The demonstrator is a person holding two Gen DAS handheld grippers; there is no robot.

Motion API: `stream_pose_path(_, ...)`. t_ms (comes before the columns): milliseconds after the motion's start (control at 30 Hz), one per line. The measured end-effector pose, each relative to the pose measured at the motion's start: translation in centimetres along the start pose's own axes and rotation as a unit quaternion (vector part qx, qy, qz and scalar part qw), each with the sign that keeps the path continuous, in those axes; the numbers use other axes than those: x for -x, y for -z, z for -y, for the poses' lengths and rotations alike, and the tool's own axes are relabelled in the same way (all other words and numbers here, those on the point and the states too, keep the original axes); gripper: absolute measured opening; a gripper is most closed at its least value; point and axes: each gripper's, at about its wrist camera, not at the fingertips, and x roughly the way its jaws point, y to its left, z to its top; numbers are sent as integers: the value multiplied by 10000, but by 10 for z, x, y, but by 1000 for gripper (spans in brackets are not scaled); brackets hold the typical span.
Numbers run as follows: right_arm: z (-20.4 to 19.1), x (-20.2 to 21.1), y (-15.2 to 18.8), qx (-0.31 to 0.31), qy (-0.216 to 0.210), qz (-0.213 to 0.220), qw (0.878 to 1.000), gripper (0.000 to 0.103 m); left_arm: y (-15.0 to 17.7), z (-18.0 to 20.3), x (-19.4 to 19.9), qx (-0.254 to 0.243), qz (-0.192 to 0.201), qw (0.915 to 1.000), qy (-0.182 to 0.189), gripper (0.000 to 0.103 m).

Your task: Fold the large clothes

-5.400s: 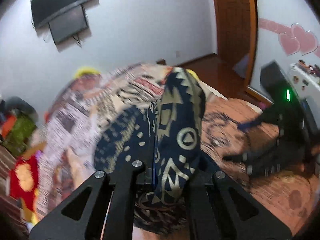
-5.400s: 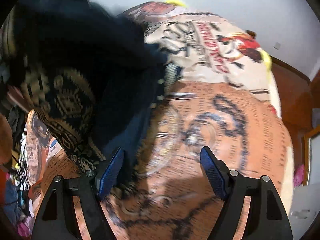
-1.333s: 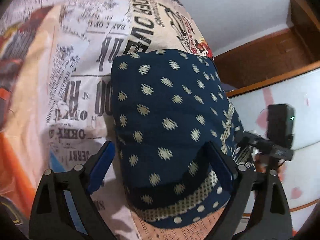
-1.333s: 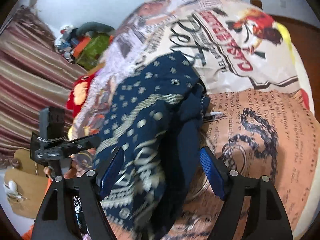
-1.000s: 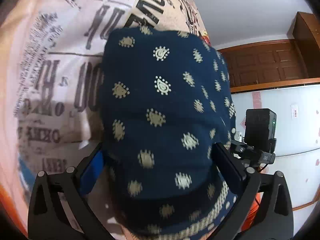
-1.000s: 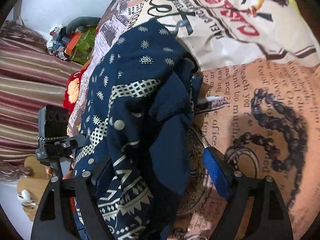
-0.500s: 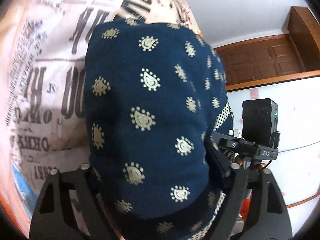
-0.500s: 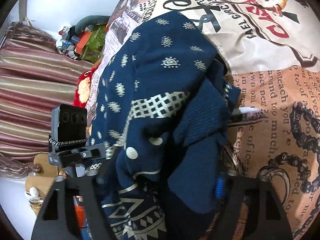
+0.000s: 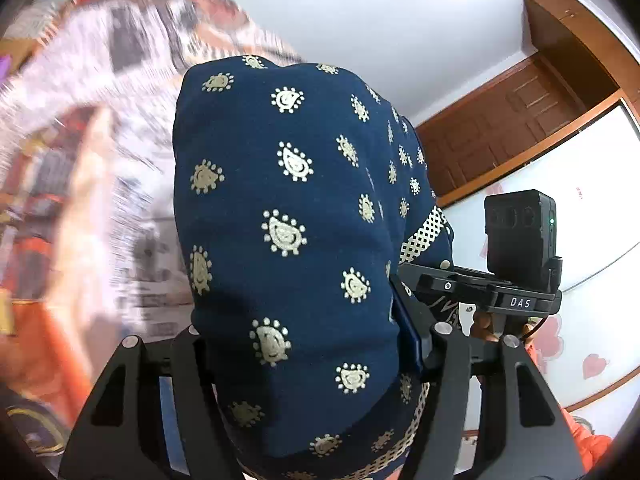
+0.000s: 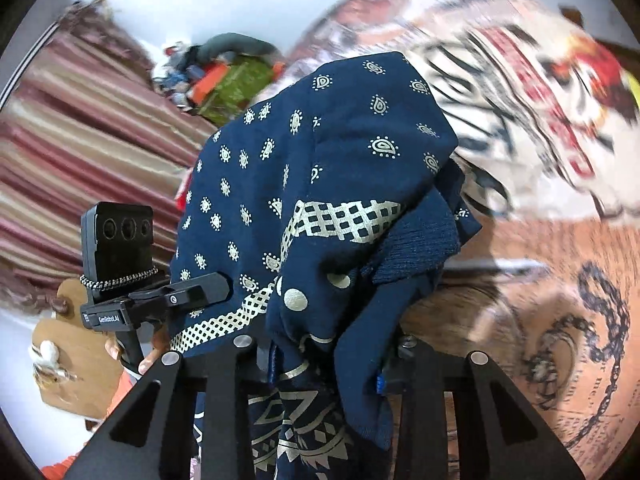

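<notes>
A navy garment with cream paisley dots and a checked band [image 9: 288, 220] is bunched into a thick bundle and fills both views [image 10: 340, 184]. My left gripper [image 9: 304, 340] is shut on one side of the bundle, which hides its fingertips. My right gripper [image 10: 328, 348] is shut on the other side, with cloth draped over its fingers. The right gripper's body shows in the left wrist view [image 9: 516, 276]; the left gripper's body shows in the right wrist view [image 10: 132, 280]. The bundle is lifted off the bed.
The bed, covered with a newspaper-print sheet [image 10: 560, 248], lies below and is blurred [image 9: 100, 128]. A striped curtain [image 10: 80, 140] and a pile of toys [image 10: 224, 76] are at the left. A wooden door [image 9: 512, 120] and a white wardrobe with heart stickers [image 9: 592, 288] are at the right.
Both grippers closed from open onto the folded navy garment and have lifted it; the bed behind now streaks with motion blur.
</notes>
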Motion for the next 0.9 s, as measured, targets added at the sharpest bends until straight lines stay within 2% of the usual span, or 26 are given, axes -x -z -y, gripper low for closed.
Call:
stream_pose_path(133, -55, -7, -4, 304, -233, 75, 9992, 30, 9, -10, 59, -21, 272, 9993, -249, 63)
stream_pose_path(300, -102, -45, 2, 459, -420, -85, 9980, 30, 21, -45, 97, 183, 348, 9979, -514, 63)
stream_pose_path(400, -112, -73, 8, 462, -471, -276, 9974, 30, 33, -69, 107, 379, 312, 9971, -590, 63)
stream_pose_path(533, -117, -124, 14, 427, -439, -619, 9962, 30, 47, -112, 105, 684, 178, 9954, -641, 63)
stream_pose_path(767, -87, -201, 20, 212, -239, -1169, 9926, 30, 71, -192, 69, 1197, -200, 9908, -593, 63)
stream_pose_path(900, -69, -233, 23, 146, -43, -1360, 9906, 30, 78, -213, 50, 1255, -336, 9898, -583, 63)
